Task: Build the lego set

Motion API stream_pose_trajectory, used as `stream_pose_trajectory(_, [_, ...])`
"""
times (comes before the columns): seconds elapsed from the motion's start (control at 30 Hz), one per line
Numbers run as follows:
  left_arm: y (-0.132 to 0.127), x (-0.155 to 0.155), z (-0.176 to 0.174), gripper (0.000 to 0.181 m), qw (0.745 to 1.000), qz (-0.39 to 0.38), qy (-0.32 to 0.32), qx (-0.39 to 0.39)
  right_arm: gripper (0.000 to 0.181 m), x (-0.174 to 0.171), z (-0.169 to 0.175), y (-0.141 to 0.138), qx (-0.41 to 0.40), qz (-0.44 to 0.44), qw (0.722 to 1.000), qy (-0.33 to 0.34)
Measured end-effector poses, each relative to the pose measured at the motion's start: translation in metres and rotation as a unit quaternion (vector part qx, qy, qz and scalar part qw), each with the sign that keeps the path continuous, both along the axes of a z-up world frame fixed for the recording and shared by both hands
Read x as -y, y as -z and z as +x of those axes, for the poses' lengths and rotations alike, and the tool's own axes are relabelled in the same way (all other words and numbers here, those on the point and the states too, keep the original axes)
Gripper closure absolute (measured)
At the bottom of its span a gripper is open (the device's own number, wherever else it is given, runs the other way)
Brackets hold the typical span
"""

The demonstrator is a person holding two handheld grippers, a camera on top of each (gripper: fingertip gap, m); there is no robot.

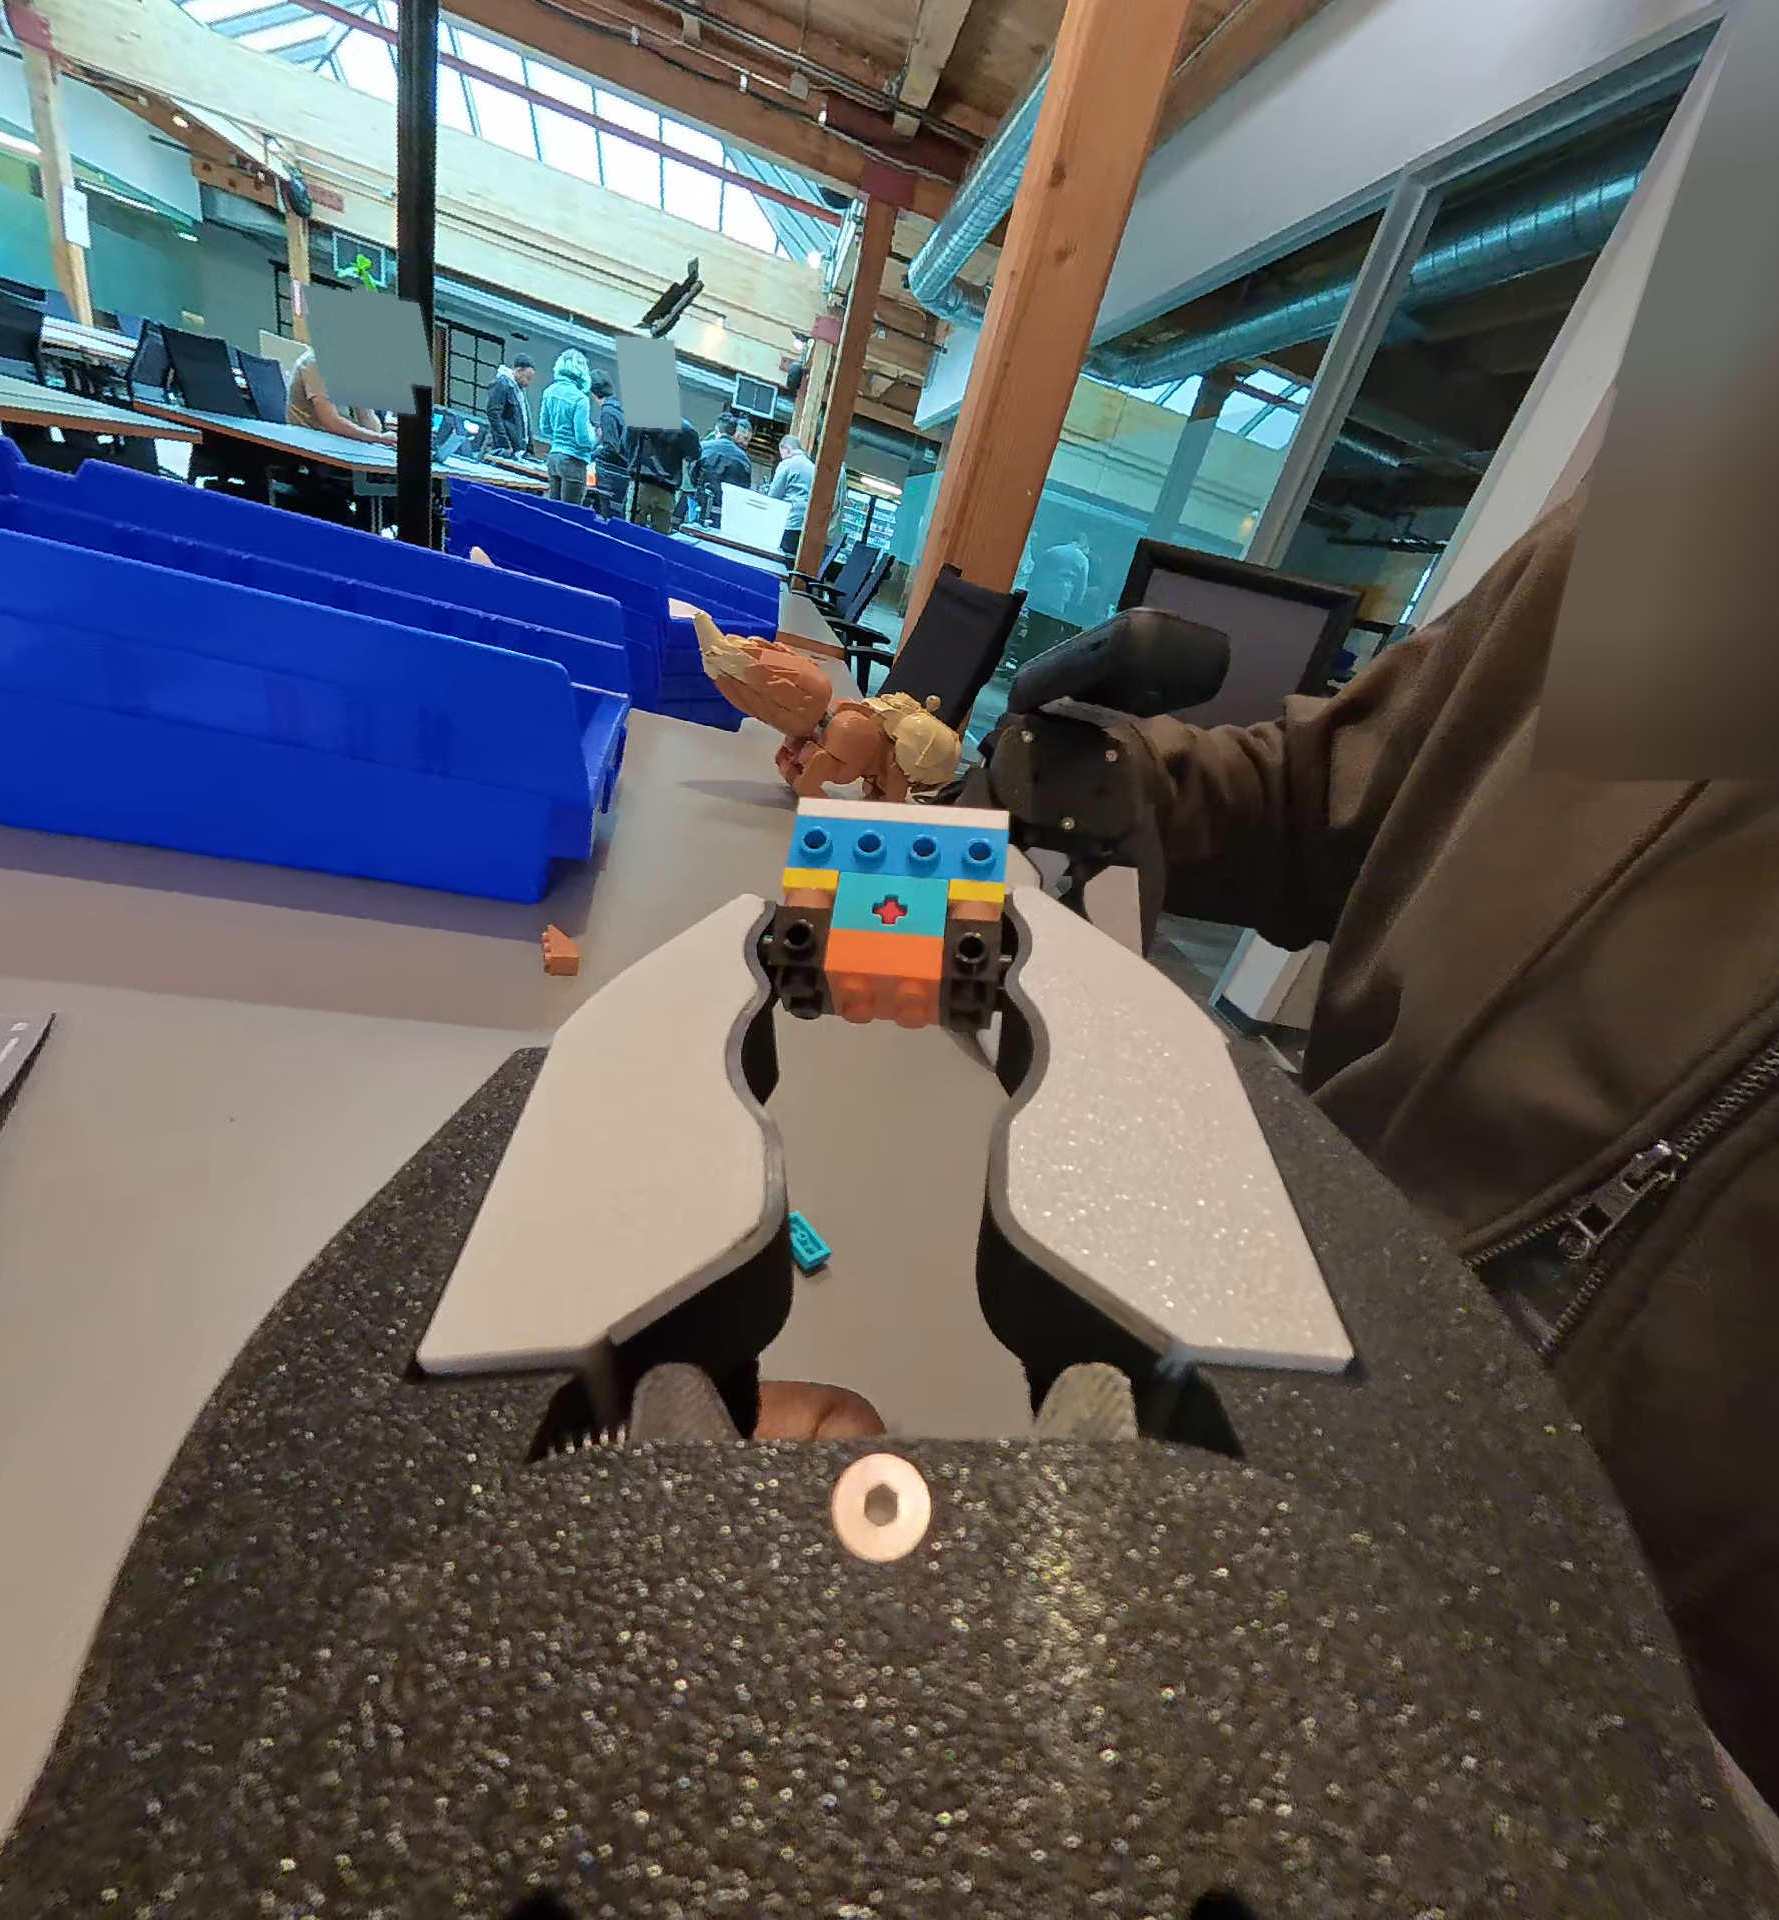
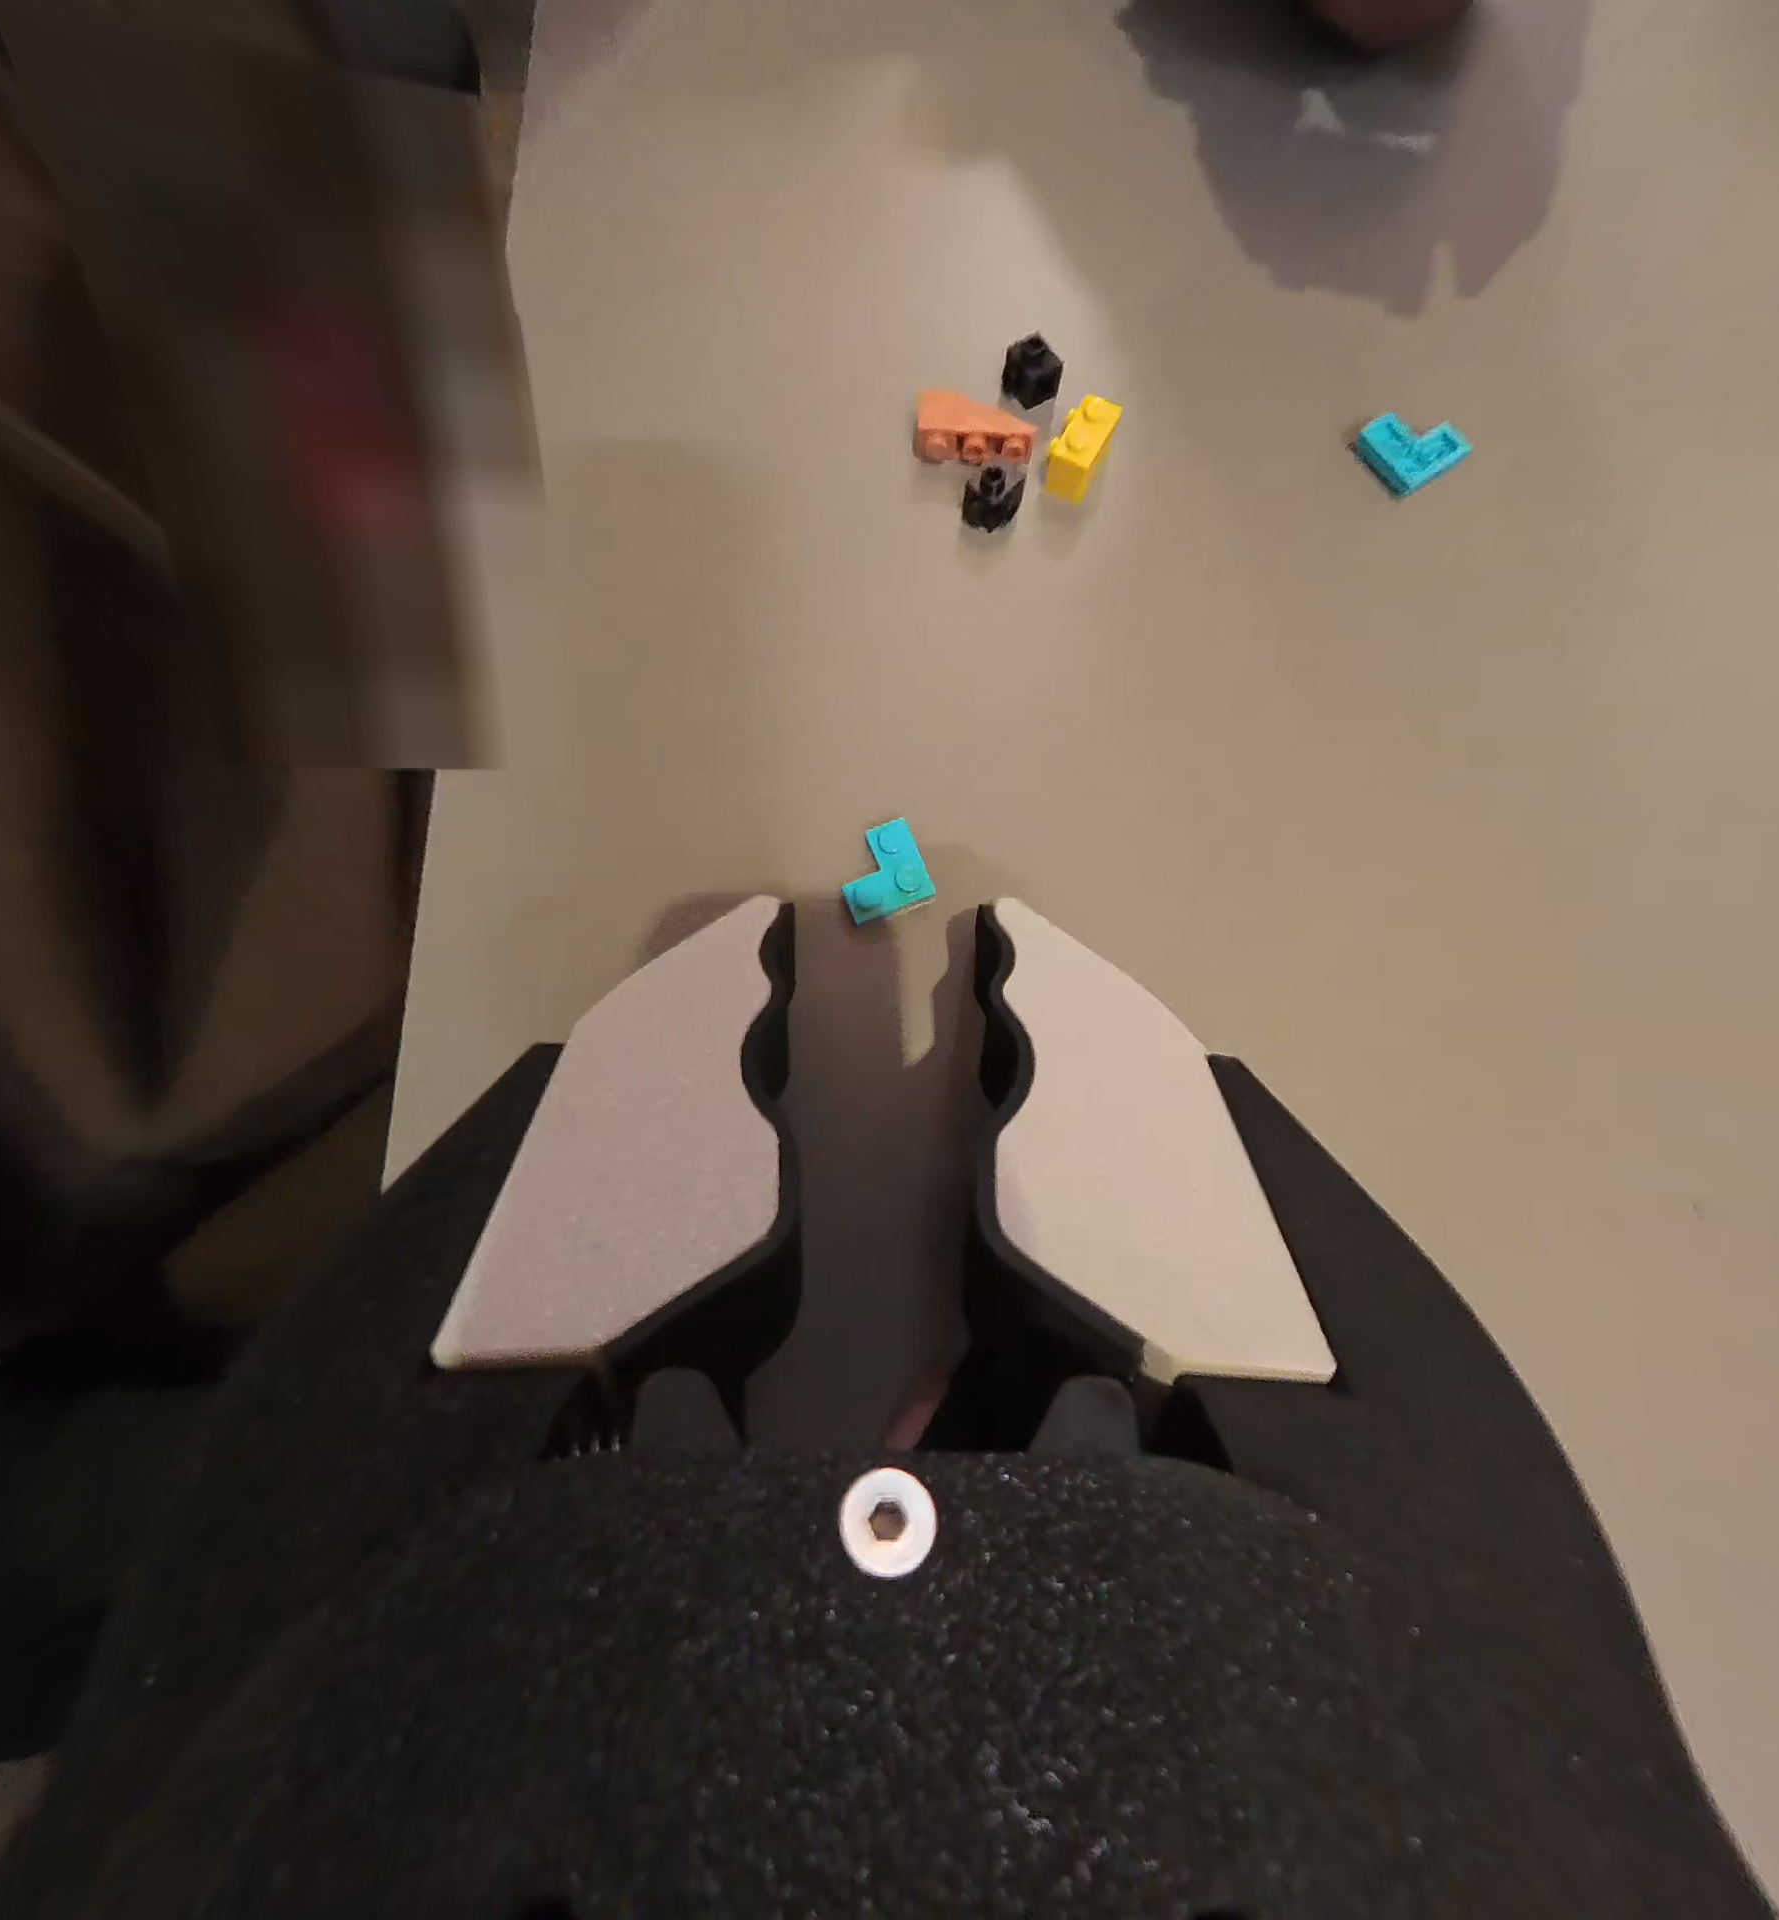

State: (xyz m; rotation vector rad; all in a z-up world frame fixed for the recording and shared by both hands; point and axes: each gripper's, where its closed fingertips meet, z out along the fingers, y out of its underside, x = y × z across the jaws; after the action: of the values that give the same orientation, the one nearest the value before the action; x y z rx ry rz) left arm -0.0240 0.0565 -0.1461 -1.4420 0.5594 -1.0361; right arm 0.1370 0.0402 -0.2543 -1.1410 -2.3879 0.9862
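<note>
Left claw clamps a half-built block model, underside hidden. Right claw gapes empty over a blurry teal corner piece on the desk.

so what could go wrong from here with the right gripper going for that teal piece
The right gripper is open just short of the flat teal corner piece; closing may push it along the table rather than lift it. The left gripper pinches the half-built model only at its fingertips, so pressing parts on could twist it loose.
</note>
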Motion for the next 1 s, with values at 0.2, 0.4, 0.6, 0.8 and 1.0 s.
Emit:
stream_pose_trajectory(0.2, [0.001,0.009,0.009,0.142,1.000,0.004,0.028,-0.007,0.158,0.001,-0.008,0.002,0.004,0.013,1.000,-0.002])
stream_pose_trajectory(0.4, [-0.003,0.015,0.014,0.142,0.999,0.015,0.033,0.003,0.165,0.000,-0.020,0.001,-0.014,0.036,0.999,0.024])
stream_pose_trajectory(0.6, [-0.015,0.022,0.024,0.142,0.997,0.032,0.049,0.056,0.165,-0.017,-0.056,-0.052,-0.125,0.055,0.987,0.087])
stream_pose_trajectory(0.8, [-0.011,0.020,0.035,0.142,0.998,0.043,0.040,0.027,0.165,-0.016,-0.092,-0.120,-0.175,0.135,0.972,0.081])
stream_pose_trajectory(1.0, [-0.011,0.022,0.038,0.142,0.997,0.041,0.052,0.030,0.165,-0.001,-0.111,-0.139,-0.118,0.128,0.984,0.027])
